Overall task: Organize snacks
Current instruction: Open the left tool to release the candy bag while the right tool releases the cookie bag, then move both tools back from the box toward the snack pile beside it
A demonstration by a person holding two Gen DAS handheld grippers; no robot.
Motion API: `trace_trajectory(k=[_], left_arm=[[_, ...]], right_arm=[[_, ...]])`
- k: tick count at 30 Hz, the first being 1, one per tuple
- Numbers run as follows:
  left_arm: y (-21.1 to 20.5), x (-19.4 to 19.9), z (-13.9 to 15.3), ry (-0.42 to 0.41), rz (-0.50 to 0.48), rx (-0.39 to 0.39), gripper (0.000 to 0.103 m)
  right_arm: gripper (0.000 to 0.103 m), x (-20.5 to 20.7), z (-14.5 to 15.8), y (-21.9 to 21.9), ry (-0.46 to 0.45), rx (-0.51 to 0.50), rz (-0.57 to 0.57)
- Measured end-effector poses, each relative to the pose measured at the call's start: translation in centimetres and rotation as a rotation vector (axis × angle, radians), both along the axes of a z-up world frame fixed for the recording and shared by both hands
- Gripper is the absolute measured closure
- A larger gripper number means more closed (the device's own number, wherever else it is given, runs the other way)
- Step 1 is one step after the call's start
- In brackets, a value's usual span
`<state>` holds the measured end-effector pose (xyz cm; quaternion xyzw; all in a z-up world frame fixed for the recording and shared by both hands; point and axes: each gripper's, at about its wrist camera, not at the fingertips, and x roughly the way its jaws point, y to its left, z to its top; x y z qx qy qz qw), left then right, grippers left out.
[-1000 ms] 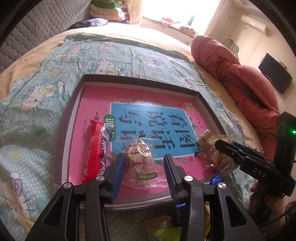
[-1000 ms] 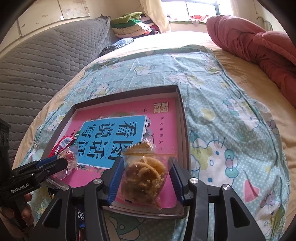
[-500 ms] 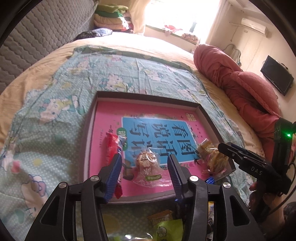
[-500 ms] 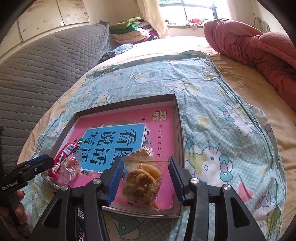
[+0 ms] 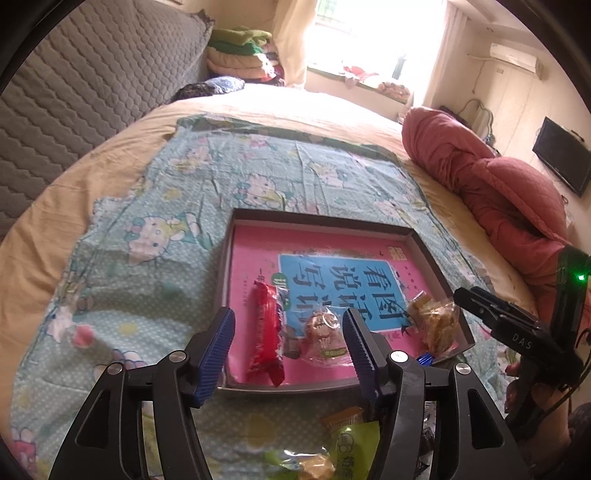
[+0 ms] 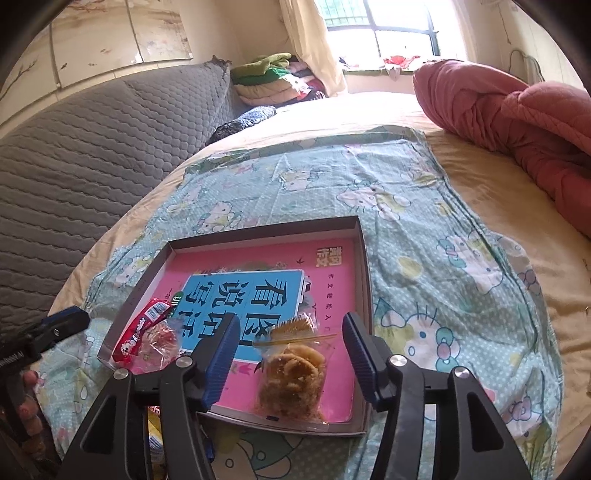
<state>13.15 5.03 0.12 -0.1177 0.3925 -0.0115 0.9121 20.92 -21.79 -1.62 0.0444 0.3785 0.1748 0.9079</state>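
Bed w/ cartoon sheet, red quilt; tray holds snacks. Left gripper & right gripper both spread wide, empty.

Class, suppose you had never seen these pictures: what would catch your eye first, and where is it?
The shallow tray on the cartoon bedsheet, lined with a bright pink book cover. Three snacks lie along its near edge: a red bar at left, a wrapped cake in the middle, a cookie bag at right. Both grippers hover open.

A cartoon-print sheet covers the bed, with a red quilt bundled at its right side. Folded clothes sit near the window; a TV hangs on the wall.
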Motion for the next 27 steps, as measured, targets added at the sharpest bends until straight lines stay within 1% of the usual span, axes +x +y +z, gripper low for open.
trace_trajectory(k=[8,13,18,24,27], left_arm=[[0.8,-0.9,1.2,-0.029,0.01,0.01,0.038],[0.9,-1.3,1.5,-0.033,0.021,0.008,0.036],[0.3,-1.8,1.5,-0.028,0.005,0.014,0.035],[-0.7,-2.4,1.7,-0.031,-0.02,0.033,0.035],[-0.9,-2.7,1.7,-0.031,-0.025,0.028,0.035]], right_arm=[[0.037,-1.0,0.9,-0.3,-0.051,-0.013,-0.022],[0.033,-1.7,1.7,-0.9,-0.076,0.01,-0.028],[0.032,-2.5,2.4,-1.5,-0.103,0.022,-0.063],[0.03,-3.1,3.0,-2.0,-0.116,0.032,-0.079],[0.03,-3.4,3.4,-2.2,-0.13,0.036,-0.088]])
